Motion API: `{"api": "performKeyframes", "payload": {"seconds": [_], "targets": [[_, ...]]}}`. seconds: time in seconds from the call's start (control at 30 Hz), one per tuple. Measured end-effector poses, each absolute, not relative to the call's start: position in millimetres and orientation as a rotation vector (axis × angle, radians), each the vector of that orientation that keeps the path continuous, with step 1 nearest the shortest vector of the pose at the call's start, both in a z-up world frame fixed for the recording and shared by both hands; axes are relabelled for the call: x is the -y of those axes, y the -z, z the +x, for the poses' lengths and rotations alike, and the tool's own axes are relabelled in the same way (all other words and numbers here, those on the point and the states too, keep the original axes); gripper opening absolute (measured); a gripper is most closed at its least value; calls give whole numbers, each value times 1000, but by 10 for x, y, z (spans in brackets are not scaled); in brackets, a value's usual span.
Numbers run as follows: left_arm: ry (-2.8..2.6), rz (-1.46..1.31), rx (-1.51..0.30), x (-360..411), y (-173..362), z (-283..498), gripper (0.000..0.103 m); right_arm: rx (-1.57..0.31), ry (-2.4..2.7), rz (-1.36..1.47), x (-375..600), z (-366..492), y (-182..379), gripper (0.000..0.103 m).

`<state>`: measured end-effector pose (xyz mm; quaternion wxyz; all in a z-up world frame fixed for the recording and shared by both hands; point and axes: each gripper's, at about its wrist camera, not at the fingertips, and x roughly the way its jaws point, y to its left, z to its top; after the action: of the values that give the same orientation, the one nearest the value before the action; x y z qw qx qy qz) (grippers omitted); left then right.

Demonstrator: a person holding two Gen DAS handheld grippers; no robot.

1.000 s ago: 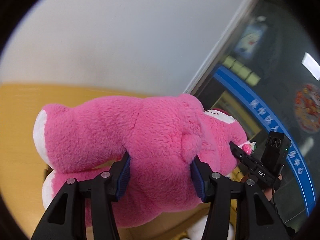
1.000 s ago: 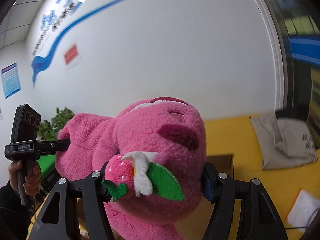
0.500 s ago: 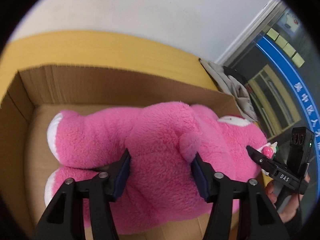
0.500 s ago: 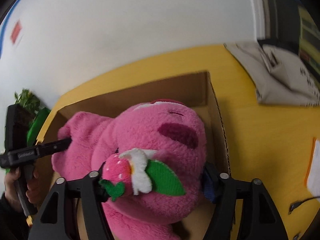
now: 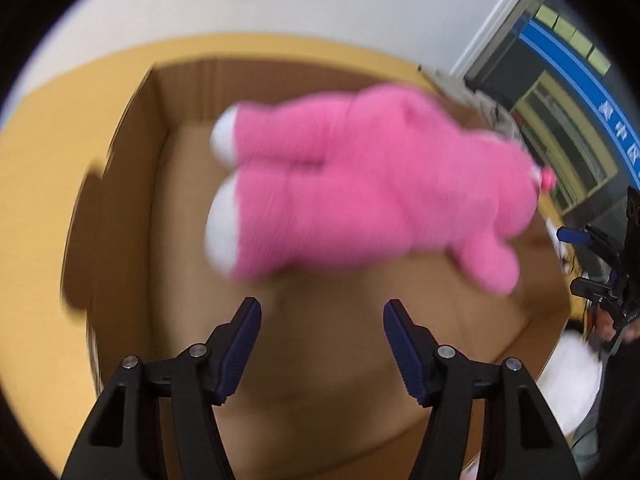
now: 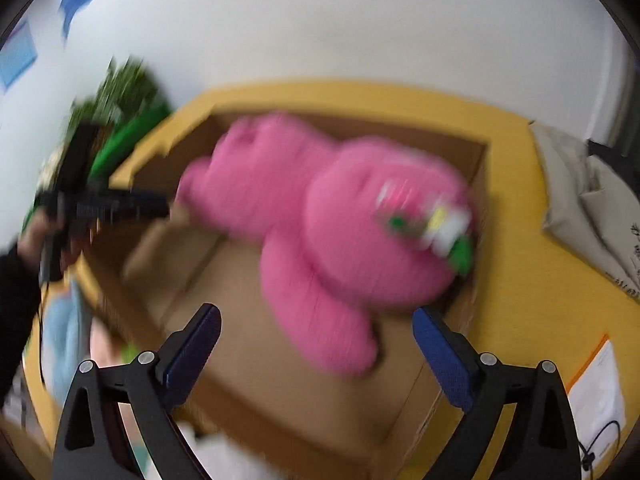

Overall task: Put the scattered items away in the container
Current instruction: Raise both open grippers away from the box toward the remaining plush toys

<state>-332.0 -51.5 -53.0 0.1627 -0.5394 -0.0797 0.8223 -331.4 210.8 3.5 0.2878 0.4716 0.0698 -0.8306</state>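
Both released: left gripper (image 5: 322, 312) gaping empty, right gripper (image 6: 316, 322) opening, nothing between. Best to let bear (image 5: 372, 196) settle inside box (image 5: 132, 184), then lift clear without snagging plush.

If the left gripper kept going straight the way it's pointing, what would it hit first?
Probably the pink plush bear, blurred, lying in the cardboard box just ahead of the left gripper. Its jaws are empty. Depth is unclear, so it could pass under the bear and meet the box floor instead.
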Motion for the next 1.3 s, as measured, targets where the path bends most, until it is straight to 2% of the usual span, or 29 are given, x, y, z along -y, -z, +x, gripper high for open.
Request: {"api": "performKeyframes", "payload": {"seconds": [0.1, 0.13, 0.23, 0.4, 0.5, 0.6, 0.67, 0.73, 0.77, 0.8, 0.9, 1.07, 1.3], "targets": [[-2325, -1560, 285, 606, 577, -3193, 63, -223, 2174, 1389, -2184, -3243, 296, 97], [-2325, -1564, 276, 622, 587, -3137, 63, -251, 2177, 1384, -2187, -3202, 352, 93], [-2267, -1592, 241, 568, 609, -2953, 63, -349, 2193, 1395, -2138, -3052, 402, 91], [-2239, -1625, 191, 517, 693, -2748, 62, -329, 2212, 1404, -2225, -2993, 395, 91], [-2319, -1552, 233, 558, 468, -2693, 62, -342, 2238, 1395, -2245, -2946, 362, 91], [-2435, -1395, 239, 594, 59, -2493, 62, -324, 2322, 1332, -2249, -2786, 141, 95], [-2545, -1300, 189, 585, -281, -2257, 62, -229, 2404, 1231, -2317, -2597, -213, 103], [-2629, -1205, 130, 581, -582, -2022, 65, -169, 2502, 1121, -2340, -2361, -542, 103], [-2666, -1149, 107, 563, -720, -1872, 69, -155, 2541, 1067, -2304, -2220, -685, 103], [-2709, -1083, 87, 514, -872, -1672, 80, -147, 2570, 1019, -2273, -2075, -802, 103], [-2789, -965, 53, 514, -1115, -1232, 81, -141, 2618, 905, -2076, -1623, -1042, 103], [-2867, -887, 52, 385, -1136, -619, 81, -106, 2709, 833, -1826, -974, -1114, 103], [-2871, -892, 86, 158, -1009, -244, 81, -180, 2748, 864, -1686, -479, -1062, 103]]}}
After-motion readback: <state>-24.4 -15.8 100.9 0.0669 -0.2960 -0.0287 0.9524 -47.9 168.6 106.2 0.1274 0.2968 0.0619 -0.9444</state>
